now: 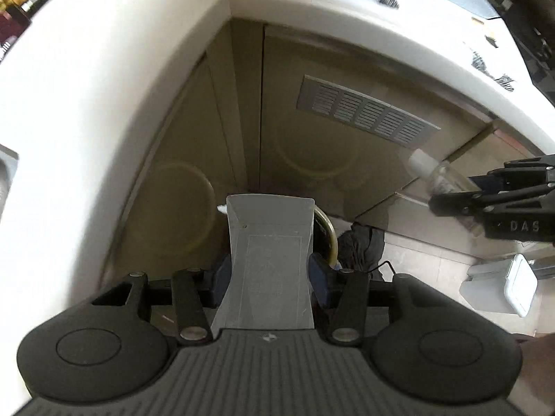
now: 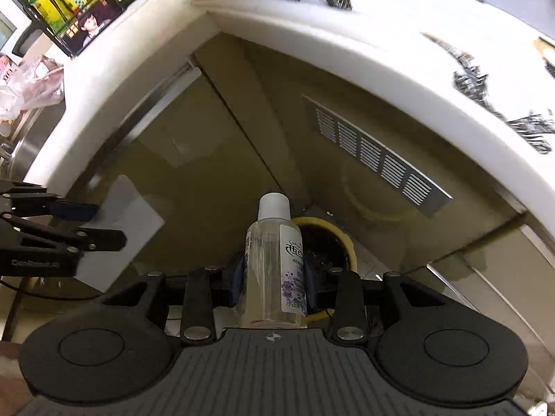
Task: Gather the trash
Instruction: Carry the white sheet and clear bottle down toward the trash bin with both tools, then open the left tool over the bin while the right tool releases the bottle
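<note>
- Left wrist view: your left gripper [image 1: 269, 270] clamps a flat pale grey cardboard carton [image 1: 269, 260] between its pads, tipped steeply down past the white countertop edge [image 1: 104, 104], presumably to drop it. At the right, your right gripper [image 1: 447, 190] carries the clear plastic bottle with a white cap [image 1: 440, 175].
- Right wrist view: your right gripper [image 2: 274, 277] grips that bottle [image 2: 272, 260] upright, directly above a yellow-rimmed bin lined with a dark bag [image 2: 329, 242], likely the trash target.

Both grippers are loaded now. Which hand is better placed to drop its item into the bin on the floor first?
Probably the right gripper: its clear bottle hangs right beside the yellow-rimmed bin. From the left gripper, the grey box hides most of it.
</note>
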### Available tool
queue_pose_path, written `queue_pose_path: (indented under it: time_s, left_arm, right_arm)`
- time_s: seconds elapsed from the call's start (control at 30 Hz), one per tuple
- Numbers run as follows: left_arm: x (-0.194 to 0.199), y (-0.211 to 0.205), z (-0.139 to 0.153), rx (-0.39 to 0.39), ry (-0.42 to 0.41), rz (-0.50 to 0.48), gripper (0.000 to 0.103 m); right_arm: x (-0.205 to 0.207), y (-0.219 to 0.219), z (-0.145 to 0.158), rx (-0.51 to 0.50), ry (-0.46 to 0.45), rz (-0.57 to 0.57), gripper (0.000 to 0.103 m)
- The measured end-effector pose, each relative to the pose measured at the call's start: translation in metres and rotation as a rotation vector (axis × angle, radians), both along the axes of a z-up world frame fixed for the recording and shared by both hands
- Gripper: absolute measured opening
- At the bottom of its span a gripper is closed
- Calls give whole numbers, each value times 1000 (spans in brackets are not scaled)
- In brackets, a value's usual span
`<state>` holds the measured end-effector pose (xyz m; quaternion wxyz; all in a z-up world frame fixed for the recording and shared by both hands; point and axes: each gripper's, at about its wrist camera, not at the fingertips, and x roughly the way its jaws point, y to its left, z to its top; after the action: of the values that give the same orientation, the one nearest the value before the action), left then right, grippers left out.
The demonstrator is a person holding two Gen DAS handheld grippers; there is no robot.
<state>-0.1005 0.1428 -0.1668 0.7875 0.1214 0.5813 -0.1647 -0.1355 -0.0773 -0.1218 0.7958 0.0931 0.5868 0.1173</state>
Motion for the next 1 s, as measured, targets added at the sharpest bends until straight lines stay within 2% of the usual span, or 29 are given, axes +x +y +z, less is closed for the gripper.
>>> queue_pose_path:
  time_s: [0.2, 0.33, 0.47, 0.57, 0.63, 0.83, 0.93, 1.0]
  left_arm:
    - [-19, 20, 58, -45, -139, -20, 54]
    - [-43, 28, 100, -73, -238, 8, 54]
    - [-75, 18, 135, -68, -302, 109, 54]
    - [-104, 9, 147, -62, -320, 212, 54]
    - [-125, 0, 151, -52, -321, 269, 55]
    - [-155, -26, 132, -53, -270, 304, 56]
    - [-145, -33, 94, -87, -218, 312, 56]
    - [-130, -38, 56, -91, -175, 301, 56]
  right_arm:
    - [-24, 0, 47, -36, -104, -33, 37]
    - [-41, 0, 89, -41, -202, 0, 37]
    - [-53, -8, 123, -9, -283, 94, 37]
    - [-61, -21, 132, 30, -326, 184, 37]
    - [-64, -31, 134, 44, -324, 226, 38]
    - [-79, -50, 124, 58, -268, 285, 38]
    - [-72, -45, 89, 53, -211, 283, 38]
    - [-65, -36, 50, 50, -174, 283, 38]
